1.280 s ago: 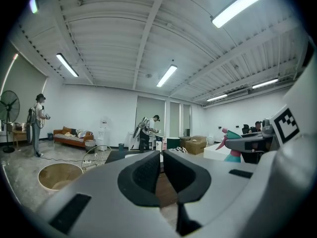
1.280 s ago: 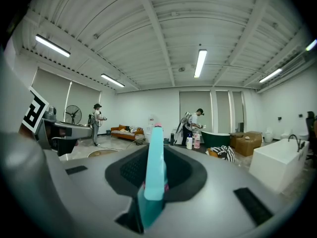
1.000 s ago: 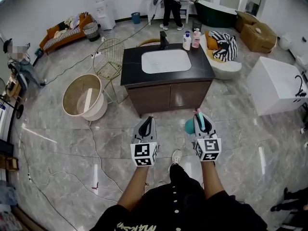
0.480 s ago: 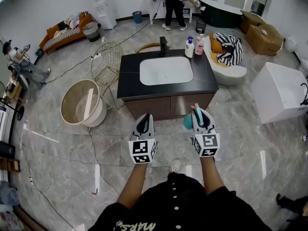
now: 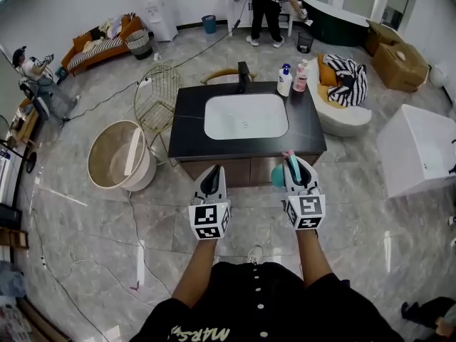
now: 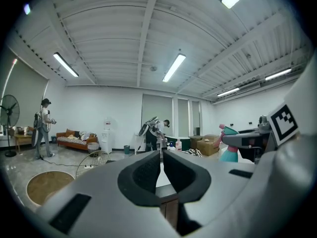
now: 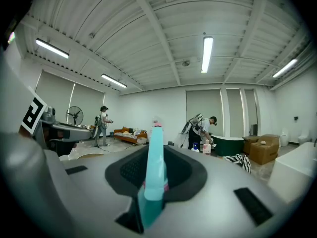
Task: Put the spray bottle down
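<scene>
on the left, a grey left gripper (image 5: pixel 211 179) with a marker cube, jaws drawn together on nothing, pointing level at what lies ahead. right of it, a grey right gripper (image 5: pixel 296 171) clamped on a teal plastic spray bottle (image 7: pixel 151 182) with a pink-tipped head. bottle upright between the pads, long axis vertical, round body hanging below the jaws and bulging toward the left gripper. straight ahead of both, past the jaw tips, a black-topped wooden vanity (image 5: pixel 189 123) with a white oval basin (image 5: pixel 246 116), its near edge just beyond the bottle. probably calls for carrying the bottle forward over the bare black top beside the basin, lowering it upright, then easing the pads apart. right hand alone placed for that.
</scene>
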Demonstrator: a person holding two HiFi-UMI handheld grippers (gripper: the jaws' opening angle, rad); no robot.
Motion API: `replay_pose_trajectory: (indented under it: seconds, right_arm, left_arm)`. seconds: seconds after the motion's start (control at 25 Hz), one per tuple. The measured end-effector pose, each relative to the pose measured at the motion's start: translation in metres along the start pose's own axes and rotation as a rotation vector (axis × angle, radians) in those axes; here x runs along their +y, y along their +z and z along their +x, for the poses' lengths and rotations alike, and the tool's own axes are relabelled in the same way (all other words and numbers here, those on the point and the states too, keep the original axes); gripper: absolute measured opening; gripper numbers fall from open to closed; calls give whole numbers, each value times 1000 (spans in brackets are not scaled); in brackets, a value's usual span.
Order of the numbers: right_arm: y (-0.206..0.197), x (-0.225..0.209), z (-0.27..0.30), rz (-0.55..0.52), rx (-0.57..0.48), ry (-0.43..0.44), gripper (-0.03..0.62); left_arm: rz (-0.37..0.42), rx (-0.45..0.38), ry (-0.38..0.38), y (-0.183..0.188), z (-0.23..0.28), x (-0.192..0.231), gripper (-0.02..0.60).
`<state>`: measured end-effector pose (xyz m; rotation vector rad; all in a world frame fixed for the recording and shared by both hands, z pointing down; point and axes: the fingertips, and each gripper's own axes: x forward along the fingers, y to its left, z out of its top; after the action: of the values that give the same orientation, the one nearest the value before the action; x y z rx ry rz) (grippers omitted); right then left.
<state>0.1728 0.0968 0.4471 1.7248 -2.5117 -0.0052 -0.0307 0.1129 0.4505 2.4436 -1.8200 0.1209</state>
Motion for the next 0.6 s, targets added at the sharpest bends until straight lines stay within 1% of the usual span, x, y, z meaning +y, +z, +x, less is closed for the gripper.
replay_pose_trajectory:
  seconds: [0.16, 0.44, 0.6]
  right_arm:
    - [4, -11, 17, -2, -8, 7, 69]
    - [2, -17, 44, -3, -10, 21, 69]
    - [1, -21, 68, -12, -15, 26, 69]
  left_arm:
    - [-7, -2, 16, 1, 15, 3, 28]
    - [-17, 1, 24, -1, 37, 11, 28]
    - [-25, -4, 25, -3, 62, 22, 28]
